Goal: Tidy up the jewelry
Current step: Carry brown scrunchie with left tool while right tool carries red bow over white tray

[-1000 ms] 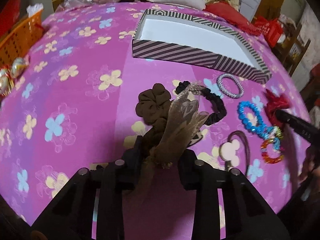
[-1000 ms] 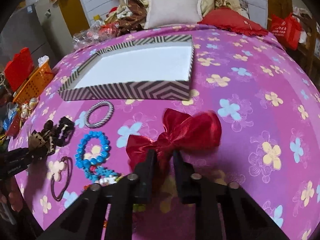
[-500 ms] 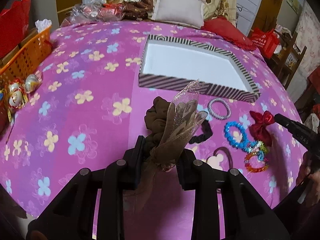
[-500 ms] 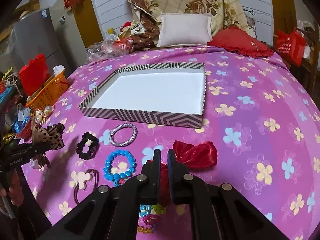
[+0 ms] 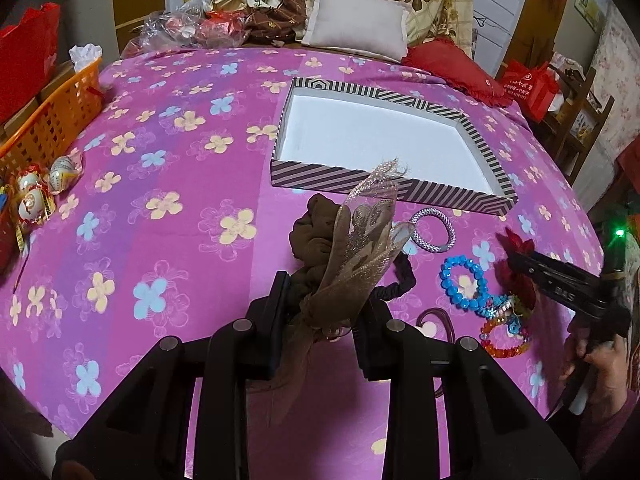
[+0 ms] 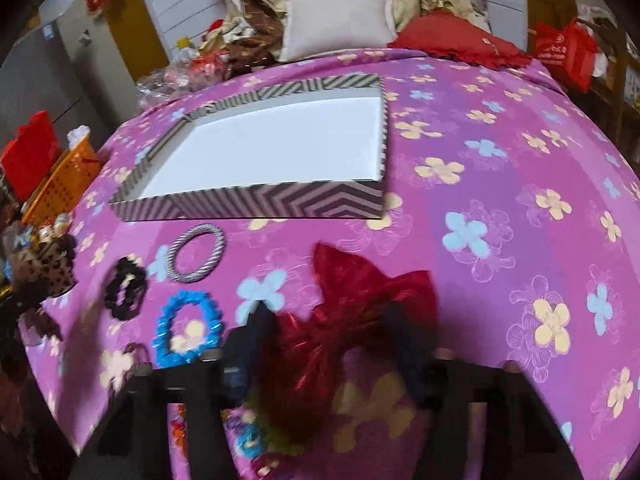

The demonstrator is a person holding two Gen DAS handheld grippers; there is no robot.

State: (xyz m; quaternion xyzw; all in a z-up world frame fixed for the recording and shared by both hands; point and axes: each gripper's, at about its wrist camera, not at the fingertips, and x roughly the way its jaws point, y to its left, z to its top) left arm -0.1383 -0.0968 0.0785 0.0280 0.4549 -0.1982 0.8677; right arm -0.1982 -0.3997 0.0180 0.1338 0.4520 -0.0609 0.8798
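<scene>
My left gripper (image 5: 320, 312) is clamped on the brown bow scrunchie (image 5: 352, 256), held above the bedspread (image 5: 160, 200) just short of the striped box (image 5: 400, 188). My right gripper (image 6: 328, 328) looks spread around the red bow (image 6: 360, 300), though blur hides any contact. The box's white floor holds nothing. Along its near wall lie the silver bangle (image 6: 196, 254), black scrunchie (image 6: 126, 288) and blue bead bracelet (image 6: 186, 330).

Both wrist views toward striped box (image 5: 384, 188).

Striped box (image 5: 384, 190), red bow (image 6: 360, 312)
</scene>
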